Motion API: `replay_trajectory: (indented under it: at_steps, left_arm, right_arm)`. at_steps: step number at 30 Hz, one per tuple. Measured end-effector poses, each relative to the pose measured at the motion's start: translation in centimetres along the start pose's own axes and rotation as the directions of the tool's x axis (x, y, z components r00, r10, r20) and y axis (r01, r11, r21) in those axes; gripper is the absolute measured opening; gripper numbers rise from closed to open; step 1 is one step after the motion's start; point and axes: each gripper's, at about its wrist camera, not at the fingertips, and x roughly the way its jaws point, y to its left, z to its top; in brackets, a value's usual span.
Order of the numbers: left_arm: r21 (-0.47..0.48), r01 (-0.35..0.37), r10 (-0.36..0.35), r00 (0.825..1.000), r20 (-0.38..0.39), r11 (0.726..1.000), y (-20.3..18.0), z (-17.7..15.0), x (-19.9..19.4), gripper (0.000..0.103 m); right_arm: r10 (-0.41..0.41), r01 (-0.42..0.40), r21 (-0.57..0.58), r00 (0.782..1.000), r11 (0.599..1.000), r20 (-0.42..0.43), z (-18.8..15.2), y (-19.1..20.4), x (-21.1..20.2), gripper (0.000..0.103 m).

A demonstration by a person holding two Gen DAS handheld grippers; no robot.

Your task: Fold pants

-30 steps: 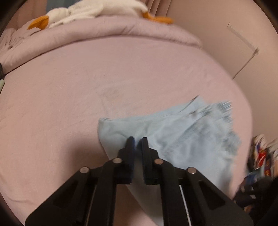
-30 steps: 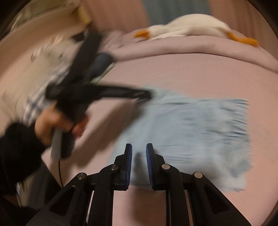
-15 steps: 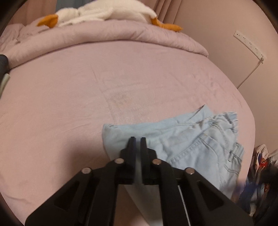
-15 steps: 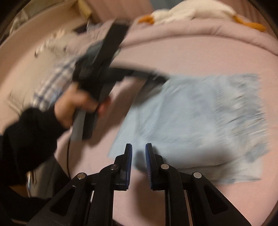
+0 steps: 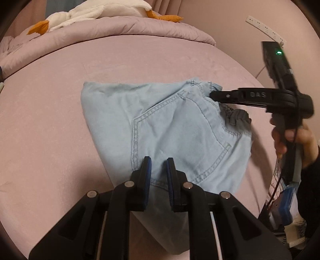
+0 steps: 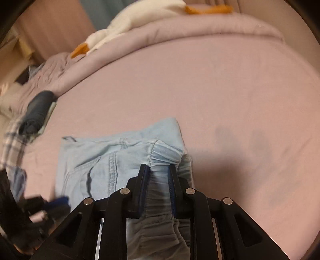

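Note:
Light blue denim pants (image 5: 180,124) lie folded into a compact shape on the pink bed sheet (image 5: 50,120), back pocket up. My left gripper (image 5: 159,160) hovers over their near edge; its jaws are opening, with a narrow gap and only cloth seen beneath. In the left wrist view my right gripper (image 5: 212,95), held by a hand (image 5: 296,140), reaches in from the right to the elastic waistband. In the right wrist view the pants (image 6: 96,166) show their gathered waistband running between the right gripper (image 6: 159,167) fingers, which stand slightly apart. The left gripper (image 6: 50,202) is a blur at the lower left.
A white plush goose (image 5: 96,12) lies on the rolled pink duvet (image 5: 120,28) at the far end. A dark rolled garment (image 6: 38,112) and plaid cloth (image 6: 14,144) sit at the bed's left side. A power strip (image 5: 264,28) hangs on the wall; clutter (image 5: 286,204) is beside the bed.
The right gripper swung in from above the near edge to the waistband and rolled. The left gripper moved along the pants' edge and its jaws parted a little.

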Motion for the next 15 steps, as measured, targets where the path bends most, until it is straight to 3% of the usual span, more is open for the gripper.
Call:
replay_trajectory:
  at_steps: [5,9,14,15]
  left_arm:
    - [-0.014,-0.004,0.003,1.0,-0.005,1.0,-0.1,0.0,-0.5,0.015]
    - [-0.024,-0.004,0.004,1.0,-0.003,1.0,0.2,-0.4,-0.4,0.015]
    - [-0.031,0.005,-0.004,1.0,0.005,1.0,0.5,-0.3,-0.2,0.015]
    - [-0.045,0.011,-0.01,1.0,0.008,0.999,0.7,-0.3,-0.4,0.015]
  right_arm:
    - [-0.021,0.024,-0.06,0.998,0.998,0.055,-1.0,1.0,-2.8,0.018]
    - [0.015,-0.001,-0.137,0.995,0.991,0.1,-2.9,1.7,-5.1,0.018]
    - [-0.133,0.135,-0.24,0.991,0.961,0.024,-6.1,1.3,-3.7,0.018]
    - [-0.138,0.145,-0.26,0.989,0.955,0.043,-6.4,1.2,-3.6,0.018]
